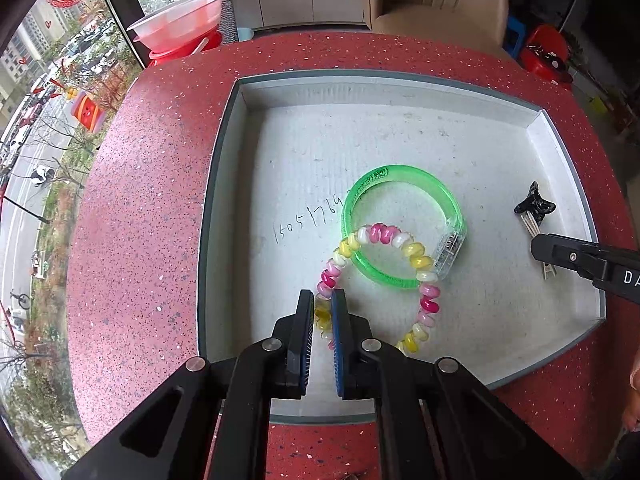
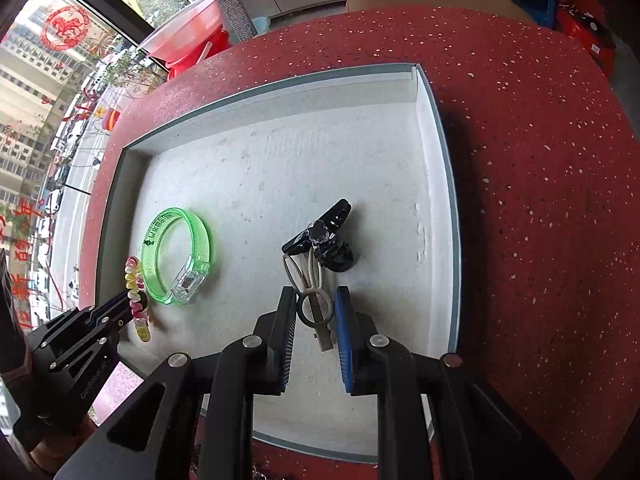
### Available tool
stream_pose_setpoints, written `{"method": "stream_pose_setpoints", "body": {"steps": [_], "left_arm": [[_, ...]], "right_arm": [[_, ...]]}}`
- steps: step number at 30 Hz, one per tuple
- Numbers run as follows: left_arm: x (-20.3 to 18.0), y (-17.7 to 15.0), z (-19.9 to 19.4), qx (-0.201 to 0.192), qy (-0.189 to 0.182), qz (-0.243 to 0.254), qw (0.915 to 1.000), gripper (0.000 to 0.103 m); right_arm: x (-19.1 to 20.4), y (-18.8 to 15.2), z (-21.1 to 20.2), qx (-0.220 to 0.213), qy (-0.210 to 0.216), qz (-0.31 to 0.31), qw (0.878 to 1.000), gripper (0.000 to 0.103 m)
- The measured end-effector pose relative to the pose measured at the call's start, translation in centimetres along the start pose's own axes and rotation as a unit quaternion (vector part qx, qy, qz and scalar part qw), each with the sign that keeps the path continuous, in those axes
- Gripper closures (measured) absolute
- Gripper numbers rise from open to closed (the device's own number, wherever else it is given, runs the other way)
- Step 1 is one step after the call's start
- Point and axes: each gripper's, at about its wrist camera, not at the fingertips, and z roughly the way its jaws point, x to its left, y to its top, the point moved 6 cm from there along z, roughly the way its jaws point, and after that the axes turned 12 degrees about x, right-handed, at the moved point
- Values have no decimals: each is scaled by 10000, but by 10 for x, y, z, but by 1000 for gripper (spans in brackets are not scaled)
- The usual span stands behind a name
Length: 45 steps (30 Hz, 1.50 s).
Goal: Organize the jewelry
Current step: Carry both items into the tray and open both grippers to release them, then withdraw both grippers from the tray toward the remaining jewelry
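Lower centre in the left view, the left gripper (image 1: 322, 304) is pinching the coil band (image 1: 380, 236) against the bangle (image 1: 404, 184). The right gripper (image 2: 315, 300) is clamping the hairclip (image 2: 320, 240) inside the tray (image 2: 436, 160).

A shallow white box (image 1: 248, 208) with a grey rim sits on a red speckled table (image 1: 140, 200). Inside it, the left gripper (image 1: 322, 300) has its jaws nearly together, pinching a coiled pink, yellow and white hair tie (image 1: 380, 234) at its lower left. The coil lies partly over a translucent green bangle (image 1: 404, 172). To the right lies a black bow hair clip (image 1: 534, 206), with the right gripper (image 1: 538, 248) reaching in over its metal end. Handwritten digits (image 1: 308, 218) mark the box floor.
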Motion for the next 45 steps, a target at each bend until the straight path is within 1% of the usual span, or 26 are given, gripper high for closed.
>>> {"method": "stream_pose_setpoints", "body": {"steps": [3,5,12,13,14,16,17,20,22,26,31,38,43,45], "left_arm": [[-1,9,1,-75,71,-52,9999,75],[-2,10,2,-139,182,-33,9997,75],[-4,8,-3,-254,321,46,9992,75],[-5,7,-4,-273,341,45,9990,75],[-7,6,-5,-288,354,43,9990,75],[-9,4,-9,-321,350,28,9989,75],[-10,4,-11,-344,338,21,9988,75],[-11,2,-16,-406,286,19,9988,75],[-10,1,-18,-437,280,34,9986,75],[-7,-1,-25,-534,286,39,9982,75],[-3,-6,-35,-615,248,-14,9978,75],[5,-19,-42,-640,142,-118,9978,75],[12,-32,-44,-601,101,-198,9979,75],[15,-38,-46,-592,62,-227,9980,75]], "right_arm": [[-3,9,-3,-71,-101,13,9999,82],[-4,11,-4,-90,-140,-14,9999,82],[3,6,-1,-28,-218,-200,9996,81],[4,5,-1,-8,-206,-198,9996,78],[5,6,0,1,-183,-184,9997,67],[7,6,-1,-15,-132,-158,9998,52],[7,5,-2,-45,-122,-154,9998,51],[8,2,-6,-49,-89,-155,9998,51],[10,0,-7,-55,-124,-177,9998,51],[14,-5,-11,-94,-167,-194,9996,47],[20,-13,-17,-148,-255,-215,9993,47],[26,-34,-29,-223,-450,-258,9984,47],[32,-54,-36,-240,-503,-251,9981,46],[36,-61,-36,-234,-503,-238,9982,41]]}}
